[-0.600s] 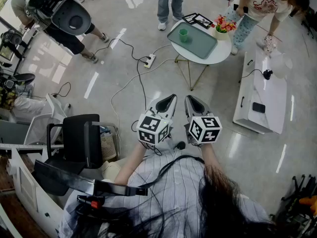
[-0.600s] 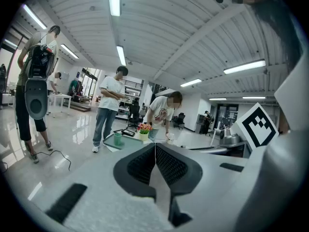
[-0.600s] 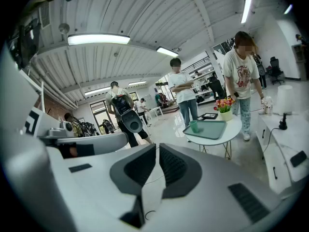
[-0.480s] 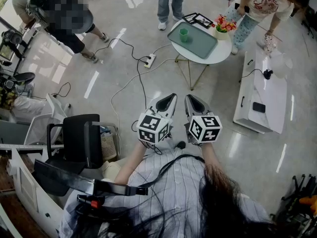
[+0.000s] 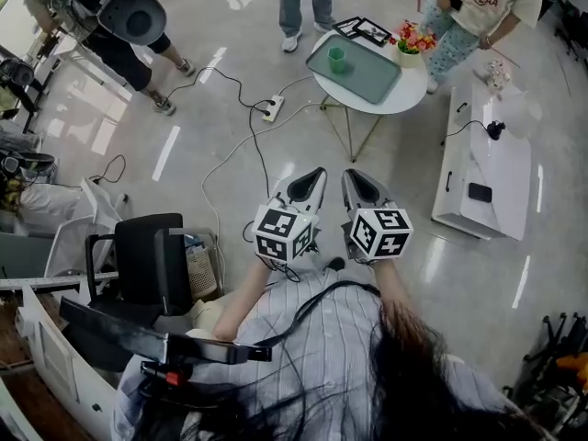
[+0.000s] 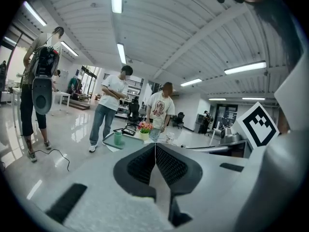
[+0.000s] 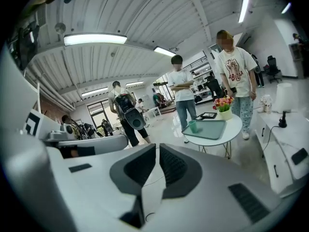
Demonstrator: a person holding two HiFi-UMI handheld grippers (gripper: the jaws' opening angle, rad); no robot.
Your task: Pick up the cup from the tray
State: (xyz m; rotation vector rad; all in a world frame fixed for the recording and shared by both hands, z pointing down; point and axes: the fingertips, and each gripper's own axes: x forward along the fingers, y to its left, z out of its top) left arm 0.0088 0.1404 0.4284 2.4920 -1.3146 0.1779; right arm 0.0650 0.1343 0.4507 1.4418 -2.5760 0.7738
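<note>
A small green cup (image 5: 337, 60) stands upright on a grey-green tray (image 5: 366, 74) on a round white table (image 5: 409, 95), far ahead of me. The cup (image 7: 192, 126) and tray (image 7: 210, 129) also show in the right gripper view, and the cup (image 6: 118, 137) in the left gripper view. My left gripper (image 5: 312, 178) and right gripper (image 5: 356, 179) are held side by side close to my chest, well short of the table. Both have their jaws shut with nothing between them.
A flower pot (image 5: 410, 46) and a black picture frame (image 5: 365, 31) sit on the table beside the tray. Two people stand behind the table. A cable and power strip (image 5: 271, 110) lie on the floor. A white bench (image 5: 484, 168) is at right, a black chair (image 5: 152, 265) at left.
The head view has shifted slightly, so the table and tray sit a little higher in the picture. Both grippers stay shut in the same place.
</note>
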